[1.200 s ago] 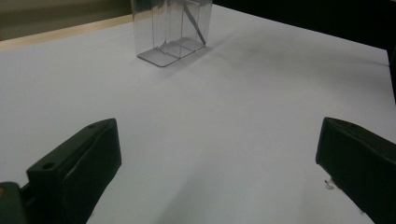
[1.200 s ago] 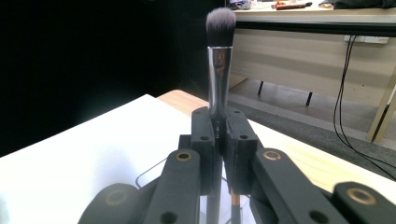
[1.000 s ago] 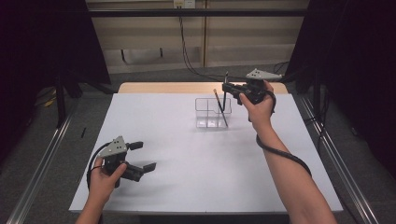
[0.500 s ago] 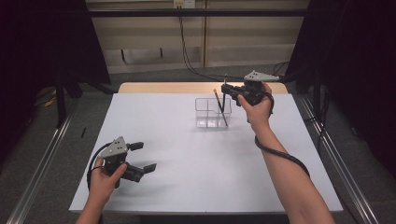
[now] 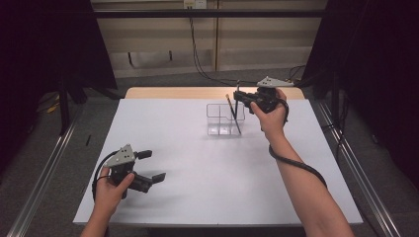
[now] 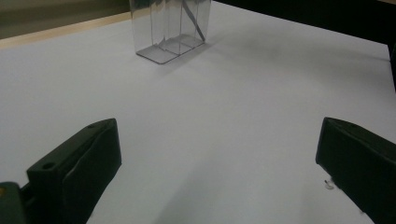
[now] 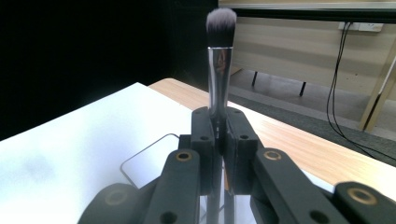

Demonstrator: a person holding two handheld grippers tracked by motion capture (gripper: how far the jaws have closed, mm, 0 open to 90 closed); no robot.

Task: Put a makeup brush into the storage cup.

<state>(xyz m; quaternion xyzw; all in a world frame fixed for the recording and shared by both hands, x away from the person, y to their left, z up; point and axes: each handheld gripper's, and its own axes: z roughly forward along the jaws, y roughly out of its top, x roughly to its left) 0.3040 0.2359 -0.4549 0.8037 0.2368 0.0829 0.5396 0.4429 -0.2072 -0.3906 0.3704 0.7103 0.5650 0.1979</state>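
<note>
A clear plastic organiser [image 5: 225,119] with compartments stands at the far middle of the white table [image 5: 197,163]; it also appears in the left gripper view as the organiser [image 6: 168,28]. A thin dark pencil-like stick [image 5: 232,114] leans inside it. My right gripper [image 5: 238,98] hovers over its right end, shut on a makeup brush [image 7: 218,60] held upright, bristles up, with its handle [image 5: 236,104] reaching down into the organiser. My left gripper [image 5: 152,166] rests low near the table's front left, open with nothing between its jaws.
A bare wooden strip [image 5: 163,92] runs along the table's far edge. Metal rails [image 5: 44,168] flank both sides of the table. Cables [image 5: 197,54] hang at the back wall.
The right gripper with the brush has shifted slightly back and up over the organiser. The left gripper has stayed where it was.
</note>
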